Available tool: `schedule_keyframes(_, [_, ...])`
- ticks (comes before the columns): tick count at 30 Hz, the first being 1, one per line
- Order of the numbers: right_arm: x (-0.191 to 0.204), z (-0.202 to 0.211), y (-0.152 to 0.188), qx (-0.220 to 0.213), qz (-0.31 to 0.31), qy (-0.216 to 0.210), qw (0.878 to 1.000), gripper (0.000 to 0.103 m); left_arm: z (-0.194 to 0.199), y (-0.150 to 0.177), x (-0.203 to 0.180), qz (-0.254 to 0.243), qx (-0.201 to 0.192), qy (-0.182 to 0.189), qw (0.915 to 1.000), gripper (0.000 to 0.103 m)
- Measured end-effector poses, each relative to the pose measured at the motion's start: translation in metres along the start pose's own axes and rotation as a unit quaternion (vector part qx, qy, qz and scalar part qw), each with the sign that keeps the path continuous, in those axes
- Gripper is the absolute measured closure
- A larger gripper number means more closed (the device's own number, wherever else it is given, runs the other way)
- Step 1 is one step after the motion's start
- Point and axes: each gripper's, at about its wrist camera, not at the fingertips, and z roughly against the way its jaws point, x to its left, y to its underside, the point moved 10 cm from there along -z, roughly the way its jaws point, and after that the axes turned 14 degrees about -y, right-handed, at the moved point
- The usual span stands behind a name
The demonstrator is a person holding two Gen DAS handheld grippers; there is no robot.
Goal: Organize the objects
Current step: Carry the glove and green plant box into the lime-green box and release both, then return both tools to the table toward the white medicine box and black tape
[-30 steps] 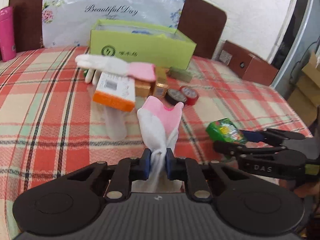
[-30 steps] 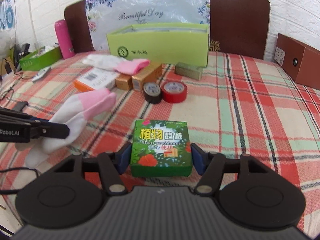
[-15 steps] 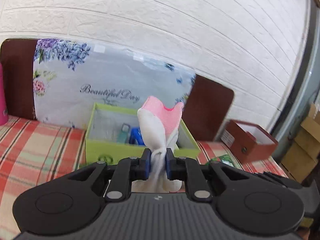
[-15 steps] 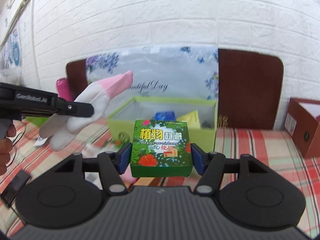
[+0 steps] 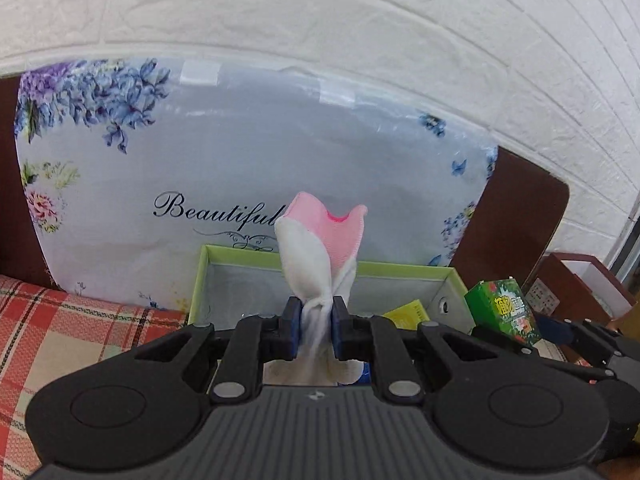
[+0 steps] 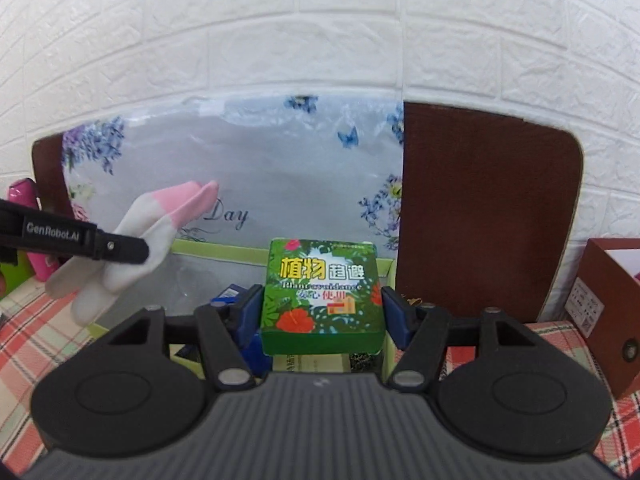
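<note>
Both claws now raised over green bin [image 5: 400,270], sock [image 5: 316,252], box [image 6: 322,292] gripped

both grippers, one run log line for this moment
left gripper: shut on glove | right gripper: shut on green box | both over lime bin

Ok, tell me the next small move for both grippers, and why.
Probably lower both a little into the light green box and open them. The left gripper pinches the pink and white glove above the box's open top, and the right gripper holds the green carton over it, so both loads look ready to drop.
</note>
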Motion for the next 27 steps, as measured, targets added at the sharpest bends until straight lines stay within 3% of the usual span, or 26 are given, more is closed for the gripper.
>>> schedule_keyframes(3, [-0.005,-0.024,0.010,0.013,0.000,0.003,1.000,0.038,-0.015,0.008,0.002,0.006,0.014,0.010,0.9998,0.085])
schedule_keyframes(4, [-0.006,-0.031,0.014,0.016,0.005,0.002,1.000,0.033,-0.017,0.011,0.002,0.007,0.016,0.019,0.9997,0.070])
schedule_keyframes(5, [-0.008,-0.035,0.017,0.018,0.012,0.007,1.000,0.018,-0.018,0.016,0.002,0.009,0.022,0.032,0.9992,0.057])
schedule_keyframes(6, [-0.009,-0.036,0.019,0.013,0.019,0.017,1.000,0.010,-0.017,0.020,0.005,0.015,0.024,0.031,0.9991,0.031])
schedule_keyframes(7, [-0.010,-0.033,0.021,0.003,0.025,0.024,0.999,0.007,-0.012,0.022,0.011,0.023,0.010,0.018,0.9995,0.021])
schedule_keyframes(10, [-0.011,-0.024,0.026,-0.015,0.032,0.024,0.999,0.001,0.001,0.025,0.021,0.009,-0.031,-0.014,0.9994,0.019])
schedule_keyframes(14, [-0.012,-0.008,0.030,-0.024,0.020,0.019,0.999,0.000,0.014,0.031,0.027,0.001,-0.032,-0.033,0.9989,0.019])
schedule_keyframes(17, [-0.011,0.006,0.028,-0.023,0.007,0.019,1.000,0.000,0.031,0.030,0.025,0.001,-0.039,-0.035,0.9986,0.019])
schedule_keyframes(21, [-0.002,0.041,0.013,-0.052,-0.006,-0.001,0.999,0.000,0.064,0.025,0.019,0.015,-0.052,-0.025,0.9982,0.019])
schedule_keyframes(27, [0.021,0.103,-0.003,-0.095,-0.010,-0.029,0.995,0.000,0.116,0.035,0.018,0.022,-0.054,-0.039,0.9975,0.019])
